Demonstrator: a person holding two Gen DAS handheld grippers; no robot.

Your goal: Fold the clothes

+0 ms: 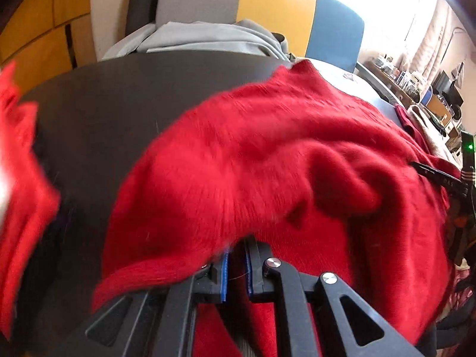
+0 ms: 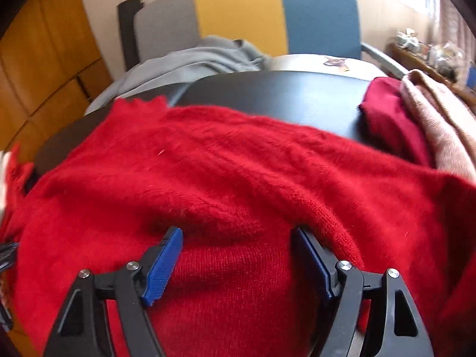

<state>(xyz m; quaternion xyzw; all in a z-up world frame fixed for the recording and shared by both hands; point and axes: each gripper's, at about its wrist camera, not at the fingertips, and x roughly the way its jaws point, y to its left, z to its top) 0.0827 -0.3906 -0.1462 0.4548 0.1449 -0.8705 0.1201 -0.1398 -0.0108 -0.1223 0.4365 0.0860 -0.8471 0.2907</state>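
A fluffy red sweater (image 1: 267, 154) lies rumpled across the dark table (image 1: 104, 113). My left gripper (image 1: 236, 253) is shut, its blue pads nearly together. A fold of the sweater drapes over its tips, hides them, and rises from between them. In the right wrist view the same red sweater (image 2: 238, 178) spreads wide over the dark table (image 2: 282, 98). My right gripper (image 2: 238, 235) stands open on it, blue pads far apart and pushed into the knit. A hump of fabric sits between the pads, which do not squeeze it.
A grey garment (image 2: 184, 59) lies on the seat of a chair (image 2: 238, 9) with a grey, yellow and blue back behind the table. A dark red cloth (image 2: 386, 113) and a pink cloth (image 2: 440, 119) lie stacked at the table's right. Wooden cabinets (image 2: 44, 59) stand at the left.
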